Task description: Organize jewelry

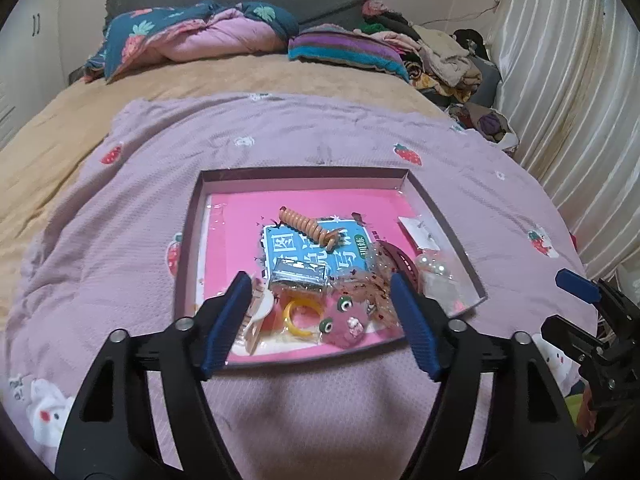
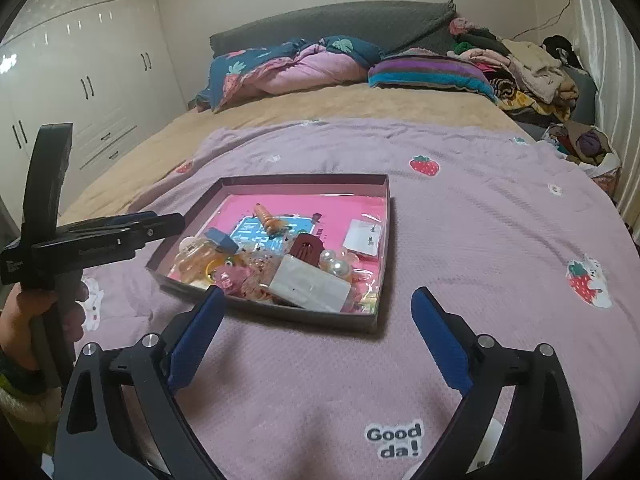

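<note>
A shallow dark tray point(image 1: 440, 216) with a pink floor is lying flat on the lilac blanket, holding the jewelry. An orange spiral hair tie point(image 1: 310, 226) is resting near the middle on a blue printed card point(image 1: 296, 250). Toward the near edge a yellow ring point(image 1: 299, 316) is sitting beside a pink plush charm point(image 1: 346, 322) with green eyes. A dark red hair clip point(image 2: 306, 250) is lying next to white pearls point(image 2: 334, 262), a white marbled clip point(image 2: 310, 286) in front of them. An earring card point(image 2: 364, 236) is lying flat by the right wall
</note>
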Demonstrator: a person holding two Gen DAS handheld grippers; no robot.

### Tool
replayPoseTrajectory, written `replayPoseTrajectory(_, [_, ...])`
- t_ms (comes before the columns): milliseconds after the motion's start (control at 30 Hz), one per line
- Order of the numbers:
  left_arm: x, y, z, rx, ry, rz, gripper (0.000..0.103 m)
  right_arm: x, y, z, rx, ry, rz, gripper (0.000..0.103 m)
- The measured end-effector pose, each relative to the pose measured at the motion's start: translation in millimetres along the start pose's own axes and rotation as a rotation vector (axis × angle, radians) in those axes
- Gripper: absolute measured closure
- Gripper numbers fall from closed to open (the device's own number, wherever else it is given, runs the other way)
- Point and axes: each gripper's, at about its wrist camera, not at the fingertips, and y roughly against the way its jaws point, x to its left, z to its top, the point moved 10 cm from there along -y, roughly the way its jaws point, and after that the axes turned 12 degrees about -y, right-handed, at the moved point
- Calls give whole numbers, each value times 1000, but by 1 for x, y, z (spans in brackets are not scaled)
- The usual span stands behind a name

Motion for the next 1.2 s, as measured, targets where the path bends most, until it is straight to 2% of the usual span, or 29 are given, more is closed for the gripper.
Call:
replayPoseTrajectory(400, [-12,44,-15,-44,-13,22,10,12,33,-19,-37,18,11,5])
replayPoseTrajectory(833, [-18,74,-46,-54,-7,43,9,21,53,-34,-56,27,20,4])
replayPoseTrajectory(1200, [-18,81,-75,-47,-2,63,9,23,61,-51,-64,23,28,4])
